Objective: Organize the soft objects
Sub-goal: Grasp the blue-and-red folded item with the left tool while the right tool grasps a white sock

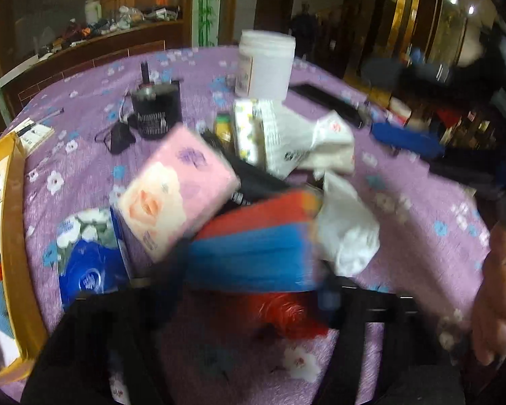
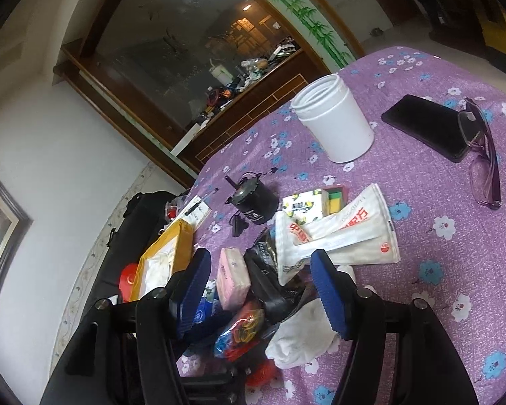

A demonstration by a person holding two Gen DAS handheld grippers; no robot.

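Observation:
The left wrist view is blurred by motion. A pink tissue pack (image 1: 178,189) lies on the purple flowered tablecloth (image 1: 421,209). A red and blue packet (image 1: 256,236) fills the gap between the dark fingers of my left gripper (image 1: 253,273); whether they press on it is lost in the blur. A crumpled white cloth (image 1: 350,229) lies just right of it. My right gripper (image 2: 261,290) stands open above the pile. Between its blue pads (image 2: 195,290) I see the pink tissue pack (image 2: 232,276), a black pouch (image 2: 266,287) and the red and blue packet (image 2: 239,334). The white cloth (image 2: 303,334) lies under the right pad.
White tissue packs (image 2: 337,236) lie beyond the pile, with a black motor (image 2: 256,199), a white jar (image 2: 334,121), a phone (image 2: 425,128) and purple glasses (image 2: 482,162) farther off. A yellow box (image 2: 162,260) stands at the left table edge. A hand (image 1: 499,297) shows at right.

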